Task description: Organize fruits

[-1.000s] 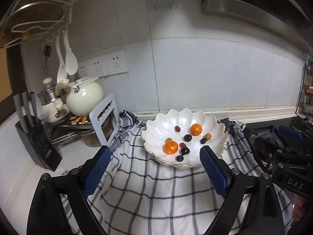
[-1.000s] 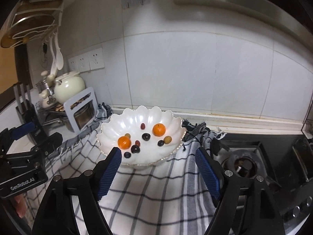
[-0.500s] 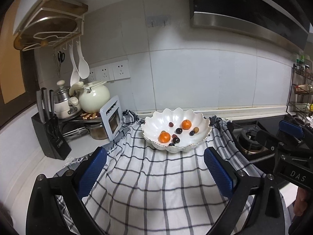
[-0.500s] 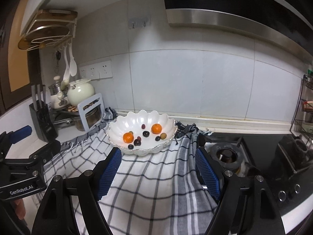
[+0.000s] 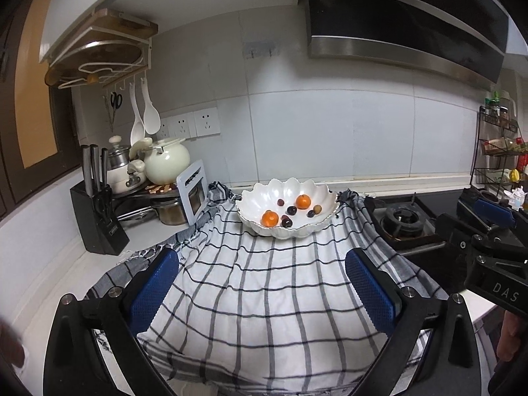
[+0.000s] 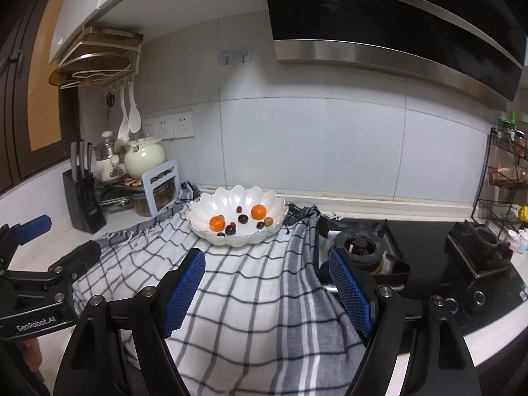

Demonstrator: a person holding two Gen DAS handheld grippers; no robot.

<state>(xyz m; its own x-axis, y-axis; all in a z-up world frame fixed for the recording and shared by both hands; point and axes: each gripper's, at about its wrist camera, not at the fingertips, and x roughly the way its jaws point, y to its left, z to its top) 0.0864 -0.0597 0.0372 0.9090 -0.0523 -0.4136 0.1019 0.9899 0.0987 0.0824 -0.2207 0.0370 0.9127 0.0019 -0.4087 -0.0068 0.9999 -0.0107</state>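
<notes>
Since the fruits all sit loose in the white scalloped bowl at the far edge of the checkered cloth, with both the left gripper and right gripper spread wide, empty and hanging well back on the near side, I'd guess the main risk is snagging that cloth and dragging the bowl off the table.

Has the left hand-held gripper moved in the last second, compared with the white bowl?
Yes. The left hand-held gripper has pulled back from the white bowl, which now looks smaller and farther beyond its open jaws.
</notes>
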